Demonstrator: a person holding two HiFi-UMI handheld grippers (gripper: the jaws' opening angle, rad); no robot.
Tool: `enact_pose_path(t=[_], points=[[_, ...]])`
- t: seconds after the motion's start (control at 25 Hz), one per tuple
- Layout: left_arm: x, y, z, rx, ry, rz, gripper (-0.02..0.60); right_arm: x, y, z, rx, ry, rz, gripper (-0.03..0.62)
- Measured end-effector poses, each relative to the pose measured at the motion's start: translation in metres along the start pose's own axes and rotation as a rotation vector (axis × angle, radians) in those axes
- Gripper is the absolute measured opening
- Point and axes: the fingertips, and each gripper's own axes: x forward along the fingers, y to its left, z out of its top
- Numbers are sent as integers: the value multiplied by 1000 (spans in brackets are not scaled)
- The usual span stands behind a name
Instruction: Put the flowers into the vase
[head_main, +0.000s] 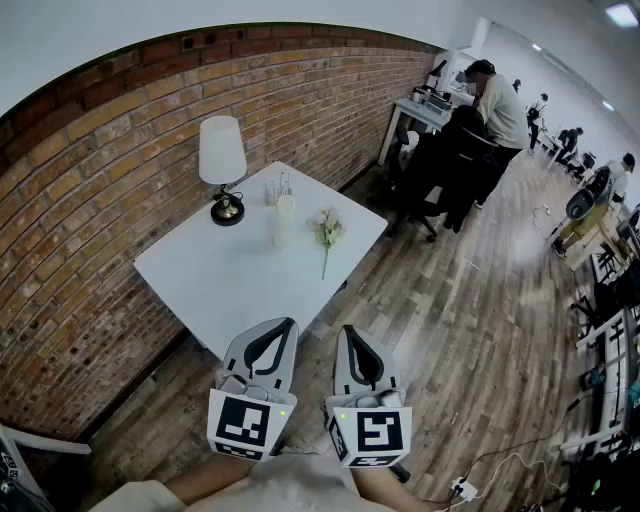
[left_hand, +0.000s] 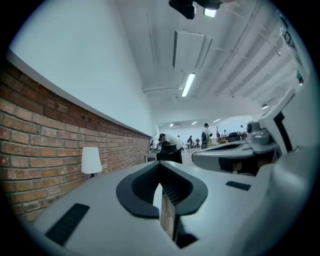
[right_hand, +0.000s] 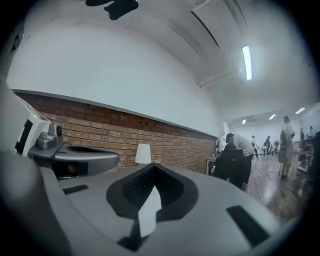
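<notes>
Where the white table (head_main: 215, 280) stands against the brick wall (head_main: 90, 180), a lamp (head_main: 222, 165) with a white shade sits left of the vase (head_main: 284, 220) and a little farther back. Just behind the vase, toward the wall, is a small cluster of clear glass pieces (head_main: 275, 190), too small to tell apart. The vase itself is a plain white cylinder standing upright near the middle of the table; what is inside it cannot be made out from this angle.

The flowers (head_main: 327, 230) lie flat on the table just right of the vase, near it but apart. Their long axis runs from the far side of the table toward the near edge: the pale blooms are at the far end, level with the vase, and the thin stem points back toward the person.

Well in front of the vase, off the near edge of the table and over the wooden floor (head_main: 450, 330), both grippers point level toward it. The left gripper (head_main: 281, 333) has its jaws together with nothing between them, and the right gripper (head_main: 350, 338) beside it is the same: jaws together, nothing held.

Far to the right of the vase, a person (head_main: 497, 100) bends over a desk (head_main: 420, 112) along the same wall.
</notes>
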Motion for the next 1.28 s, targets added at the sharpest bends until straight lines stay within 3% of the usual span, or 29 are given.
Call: enact_pose_path(t=[0.8,1.28], points=[[10,-27,-10,2,27,40,5,-10,-26,-13,24,-7,47,6],[55,9,-29,-42,57,47,5,38,-42,-23,21,31,29,6]])
